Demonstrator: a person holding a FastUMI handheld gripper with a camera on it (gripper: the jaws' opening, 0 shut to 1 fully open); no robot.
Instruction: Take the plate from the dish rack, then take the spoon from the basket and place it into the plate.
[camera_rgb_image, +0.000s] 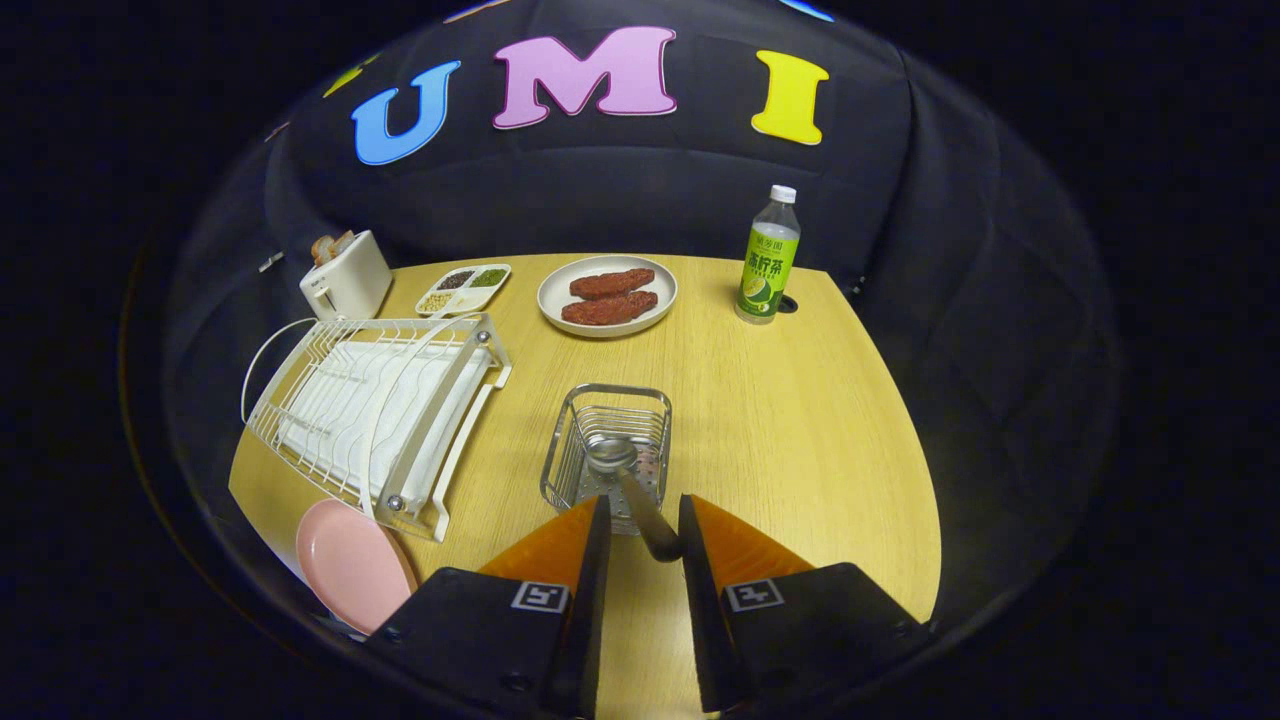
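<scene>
Gripper fingers stand apart with the spoon handle between them; whether either tip presses on it cannot be told. Spoon bowl rests in the wire basket at 12 o'clock, just ahead of the fingers. Pink plate lies on the table at 9 o'clock, off the dish rack. Risks, judged: a one-sided grip lets the handle pivot and drop; the bowl could catch the rim and drag the basket.

Dim booth, table evenly lit from above; sharp centre, fisheye-bent edges.
</scene>
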